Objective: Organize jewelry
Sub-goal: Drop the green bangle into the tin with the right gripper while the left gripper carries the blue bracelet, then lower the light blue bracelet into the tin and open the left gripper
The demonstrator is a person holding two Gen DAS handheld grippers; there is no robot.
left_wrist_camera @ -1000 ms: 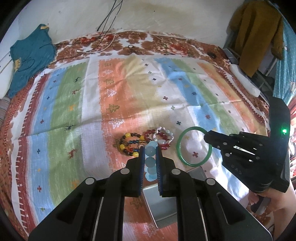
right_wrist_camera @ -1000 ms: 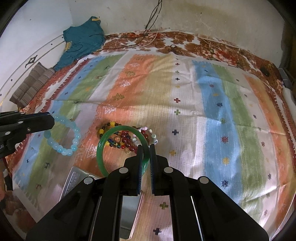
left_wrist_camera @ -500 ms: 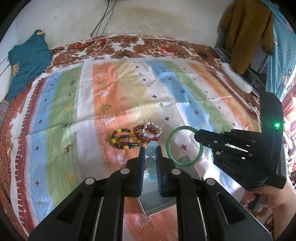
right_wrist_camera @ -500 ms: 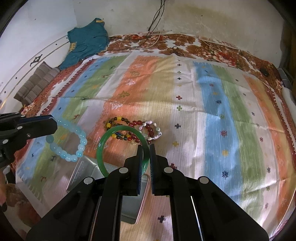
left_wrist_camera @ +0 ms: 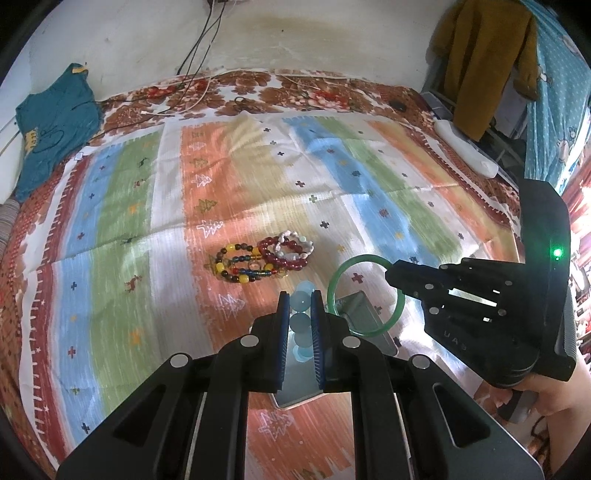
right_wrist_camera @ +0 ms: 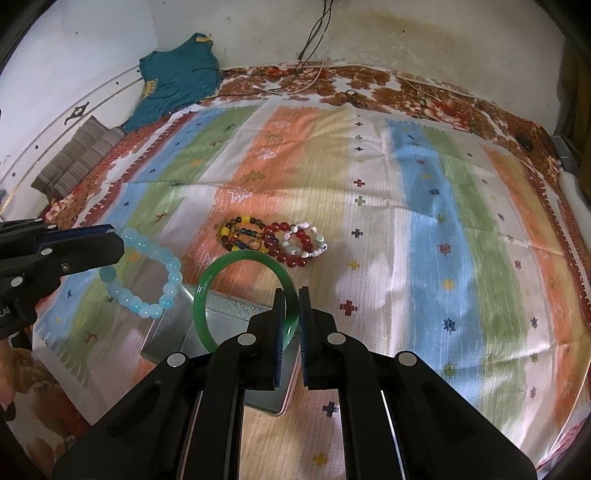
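Claws [left_wrist_camera: 300, 295] [right_wrist_camera: 291, 295] clamped – blue bracelet [right_wrist_camera: 147, 280], green bangle [right_wrist_camera: 236, 266].

Ahead of me a stained pale wall [left_wrist_camera: 332, 33] backs the bed [left_wrist_camera: 314, 86]; a striped cloth [right_wrist_camera: 424, 229] covers it, cables [left_wrist_camera: 199, 48] dangling far left.

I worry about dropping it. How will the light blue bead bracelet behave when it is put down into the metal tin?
The light blue bead bracelet, pinched in the left tool, hangs as a loose loop, so it is probably floppy and will collapse. Its round, glossy beads look slippery and may roll or slide in the metal tin.
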